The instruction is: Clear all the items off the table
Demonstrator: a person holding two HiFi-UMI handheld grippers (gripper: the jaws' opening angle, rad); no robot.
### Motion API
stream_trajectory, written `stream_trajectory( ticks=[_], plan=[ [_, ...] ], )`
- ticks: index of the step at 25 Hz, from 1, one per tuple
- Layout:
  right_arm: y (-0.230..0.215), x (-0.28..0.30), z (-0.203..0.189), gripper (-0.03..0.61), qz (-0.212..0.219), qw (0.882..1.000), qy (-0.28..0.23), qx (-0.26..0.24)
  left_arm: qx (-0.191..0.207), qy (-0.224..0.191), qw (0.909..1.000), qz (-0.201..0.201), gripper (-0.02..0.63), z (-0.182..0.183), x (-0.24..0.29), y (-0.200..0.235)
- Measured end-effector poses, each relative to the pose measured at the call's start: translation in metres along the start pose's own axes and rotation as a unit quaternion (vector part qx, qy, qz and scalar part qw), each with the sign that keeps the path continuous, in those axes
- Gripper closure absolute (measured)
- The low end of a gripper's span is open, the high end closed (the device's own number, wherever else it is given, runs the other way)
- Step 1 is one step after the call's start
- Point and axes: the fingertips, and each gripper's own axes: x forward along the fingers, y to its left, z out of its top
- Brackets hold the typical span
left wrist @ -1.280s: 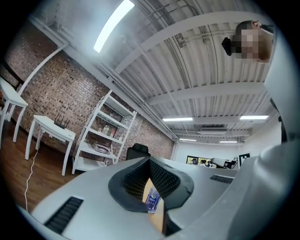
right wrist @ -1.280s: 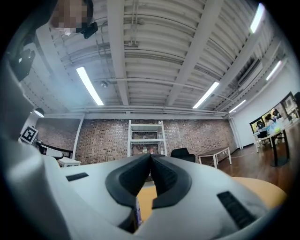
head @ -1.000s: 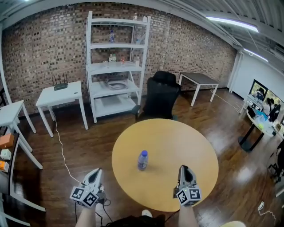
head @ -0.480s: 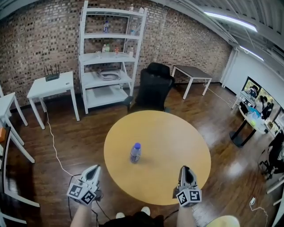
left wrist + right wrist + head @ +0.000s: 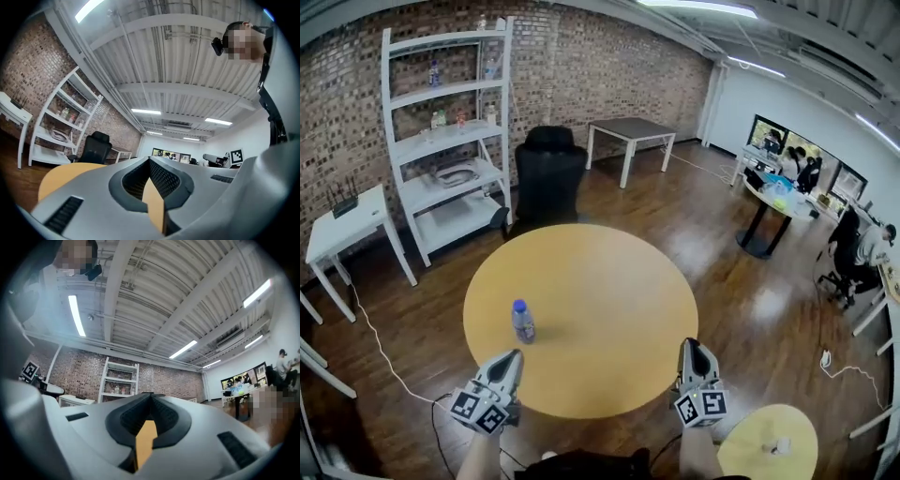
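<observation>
A small clear bottle (image 5: 523, 322) with a blue cap stands upright on the round tan table (image 5: 600, 281), left of its middle. My left gripper (image 5: 511, 359) hangs at the table's near left edge, a short way in front of the bottle, shut with nothing in it. At the near right edge my right gripper (image 5: 691, 349) is also shut and empty. Both gripper views point upward at the ceiling; the left gripper (image 5: 149, 161) and right gripper (image 5: 150, 397) show jaws closed together, and neither view shows the bottle.
A black office chair (image 5: 546, 178) stands behind the table. A white shelf unit (image 5: 441, 141) lines the brick wall, with a white side table (image 5: 347, 220) at far left. A small yellow round stool (image 5: 769, 442) sits at bottom right. People sit at desks at far right.
The head view has swung right, so table, bottle and shelves have shifted left in the picture. Both grippers keep their places at the near edge, still shut.
</observation>
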Motion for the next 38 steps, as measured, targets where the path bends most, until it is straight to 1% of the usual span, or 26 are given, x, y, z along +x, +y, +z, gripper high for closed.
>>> stream_trajectory(
  ticks=[2, 4, 7, 9, 12, 16, 20, 24, 25, 26, 28, 30, 31, 32, 34, 35, 38],
  plan=[
    [-0.04, -0.031, 0.012, 0.572, -0.039, 0.999, -0.008, -0.007, -0.012, 0.008, 0.9992, -0.037, 0.614, -0.014, 0.029, -0.033],
    [-0.081, -0.067, 0.023, 0.572, -0.086, 0.996, -0.018, -0.008, -0.02, 0.014, 0.9965, -0.08, 0.614, -0.026, 0.058, -0.072],
    [-0.128, -0.123, 0.038, 0.572, -0.153, 0.988, -0.028, -0.014, -0.029, 0.018, 0.9895, -0.14, 0.614, -0.038, 0.096, -0.124],
    [-0.151, -0.152, 0.046, 0.572, -0.186, 0.982, -0.034, -0.015, -0.035, 0.023, 0.9847, -0.169, 0.614, -0.045, 0.115, -0.15],
    [-0.177, -0.196, 0.05, 0.572, -0.229, 0.972, -0.042, -0.009, -0.043, 0.038, 0.9764, -0.208, 0.614, -0.059, 0.135, -0.19],
    [-0.207, -0.267, 0.053, 0.572, -0.279, 0.959, -0.044, -0.014, -0.036, 0.057, 0.9592, -0.274, 0.614, -0.082, 0.154, -0.26],
    [-0.23, -0.34, 0.06, 0.572, -0.33, 0.943, -0.038, -0.027, -0.039, 0.066, 0.9447, -0.319, 0.614, -0.109, 0.165, -0.326],
    [-0.248, -0.41, 0.072, 0.572, -0.378, 0.924, -0.041, -0.041, -0.06, 0.067, 0.9308, -0.354, 0.614, -0.139, 0.167, -0.389],
    [-0.25, -0.427, 0.076, 0.572, -0.391, 0.918, -0.045, -0.044, -0.068, 0.071, 0.9246, -0.368, 0.614, -0.147, 0.168, -0.408],
    [-0.251, -0.445, 0.079, 0.572, -0.406, 0.912, -0.047, -0.047, -0.074, 0.077, 0.9162, -0.386, 0.614, -0.156, 0.168, -0.428],
    [-0.247, -0.479, 0.085, 0.572, -0.439, 0.895, -0.049, -0.055, -0.085, 0.092, 0.8949, -0.428, 0.614, -0.169, 0.168, -0.468],
    [-0.236, -0.514, 0.088, 0.572, -0.479, 0.875, -0.045, -0.061, -0.095, 0.106, 0.8707, -0.471, 0.614, -0.18, 0.167, -0.502],
    [-0.231, -0.532, 0.088, 0.572, -0.5, 0.863, -0.041, -0.064, -0.099, 0.11, 0.8603, -0.488, 0.614, -0.186, 0.167, -0.517],
    [-0.228, -0.548, 0.089, 0.572, -0.52, 0.851, -0.038, -0.066, -0.101, 0.112, 0.8524, -0.501, 0.614, -0.192, 0.169, -0.53],
    [-0.223, -0.577, 0.089, 0.572, -0.553, 0.83, -0.035, -0.072, -0.104, 0.112, 0.841, -0.519, 0.614, -0.206, 0.174, -0.555],
    [-0.221, -0.588, 0.089, 0.572, -0.567, 0.82, -0.034, -0.075, -0.107, 0.114, 0.8339, -0.529, 0.614, -0.212, 0.177, -0.567],
    [-0.216, -0.61, 0.091, 0.572, -0.607, 0.789, -0.034, -0.086, -0.12, 0.121, 0.8049, -0.569, 0.614, -0.226, 0.187, -0.601]
  ],
)
